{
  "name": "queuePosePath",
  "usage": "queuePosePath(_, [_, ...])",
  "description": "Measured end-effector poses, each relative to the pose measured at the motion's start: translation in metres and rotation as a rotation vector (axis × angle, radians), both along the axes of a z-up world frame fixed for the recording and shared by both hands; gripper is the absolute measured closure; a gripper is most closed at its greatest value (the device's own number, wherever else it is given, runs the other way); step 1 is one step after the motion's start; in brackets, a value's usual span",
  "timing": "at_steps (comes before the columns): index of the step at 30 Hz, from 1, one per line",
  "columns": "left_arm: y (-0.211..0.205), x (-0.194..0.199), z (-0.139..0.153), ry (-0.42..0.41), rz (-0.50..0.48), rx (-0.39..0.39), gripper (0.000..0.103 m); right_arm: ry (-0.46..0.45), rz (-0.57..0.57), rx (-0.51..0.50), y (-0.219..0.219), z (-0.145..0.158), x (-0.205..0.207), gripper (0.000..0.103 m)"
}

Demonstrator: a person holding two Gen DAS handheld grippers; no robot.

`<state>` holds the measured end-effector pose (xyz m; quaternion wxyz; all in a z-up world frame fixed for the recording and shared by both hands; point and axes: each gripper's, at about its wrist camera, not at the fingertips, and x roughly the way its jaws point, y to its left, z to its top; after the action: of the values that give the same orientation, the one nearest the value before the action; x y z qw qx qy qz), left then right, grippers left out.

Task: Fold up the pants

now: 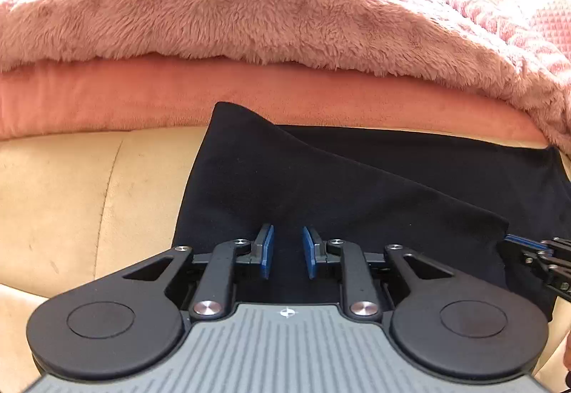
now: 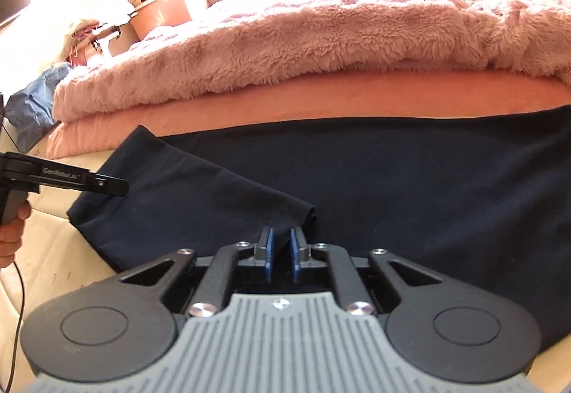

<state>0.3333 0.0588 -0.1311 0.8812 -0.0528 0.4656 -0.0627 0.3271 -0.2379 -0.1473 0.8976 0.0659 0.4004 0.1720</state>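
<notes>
Where lettering marks the left hand-held gripper [image 2: 117, 188], it blurs.

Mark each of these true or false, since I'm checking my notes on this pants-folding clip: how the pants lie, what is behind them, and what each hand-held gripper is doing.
1. The dark pants lie on a cream surface. True.
2. One end of the pants is folded over the rest. True.
3. A green towel lies behind the pants. False: a fluffy pink blanket lies there.
4. The left hand-held gripper clamps the pants. False: its jaws stand apart above the cloth.
5. The right hand-held gripper is far from the folded flap. False: the flap's corner sits at its nearly closed jaws.
</notes>
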Motion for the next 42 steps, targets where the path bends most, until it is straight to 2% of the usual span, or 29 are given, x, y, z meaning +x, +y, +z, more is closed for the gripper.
queuePosePath(3, [0.000, -0.002, 0.003, -0.010, -0.008, -0.018, 0.078, 0.017, -0.009, 0.000, -0.001, 0.002, 0.004, 0.097])
queuePosePath(5, [-0.004, -0.005, 0.007, -0.032, -0.015, -0.040, 0.078, 0.026, -0.030, 0.032, -0.008, 0.007, -0.002, 0.093])
queuePosePath(6, [-0.005, -0.008, 0.010, -0.041, -0.020, -0.052, 0.078, 0.044, -0.044, 0.071, -0.014, 0.008, -0.005, 0.088])
queuePosePath(7, [-0.006, -0.011, 0.012, -0.050, -0.024, -0.064, 0.078, 0.073, -0.056, 0.125, -0.021, 0.007, -0.006, 0.078])
queuePosePath(8, [-0.006, -0.014, 0.014, -0.056, -0.026, -0.077, 0.077, 0.109, -0.068, 0.189, -0.028, 0.005, -0.007, 0.075])
queuePosePath(12, [-0.008, -0.018, 0.016, -0.065, -0.013, -0.103, 0.077, 0.287, -0.178, 0.464, -0.056, -0.015, 0.002, 0.075])
queuePosePath(14, [-0.006, -0.019, 0.015, -0.063, 0.003, -0.106, 0.077, 0.355, -0.236, 0.549, -0.065, -0.027, 0.008, 0.077])
queuePosePath(16, [-0.005, -0.018, 0.013, -0.057, 0.013, -0.112, 0.077, 0.379, -0.265, 0.590, -0.068, -0.031, 0.014, 0.078])
queuePosePath(24, [0.001, -0.025, 0.002, -0.037, 0.020, -0.137, 0.077, 0.401, -0.251, 0.586, -0.052, -0.031, 0.022, 0.080])
queuePosePath(29, [0.004, -0.029, 0.002, -0.045, 0.026, -0.159, 0.077, 0.424, -0.265, 0.617, -0.051, -0.036, 0.027, 0.089])
queuePosePath(33, [0.012, -0.038, 0.012, -0.076, 0.053, -0.179, 0.077, 0.400, -0.250, 0.550, -0.042, -0.028, 0.034, 0.103])
queuePosePath(36, [0.023, -0.047, 0.021, -0.102, 0.080, -0.187, 0.077, 0.372, -0.219, 0.525, -0.037, -0.014, 0.034, 0.103])
queuePosePath(39, [0.032, -0.054, 0.028, -0.115, 0.102, -0.195, 0.077, 0.372, -0.200, 0.446, -0.028, 0.000, 0.038, 0.103])
queuePosePath(42, [0.037, -0.062, 0.034, -0.129, 0.112, -0.209, 0.077, 0.401, -0.216, 0.399, -0.026, 0.002, 0.042, 0.095])
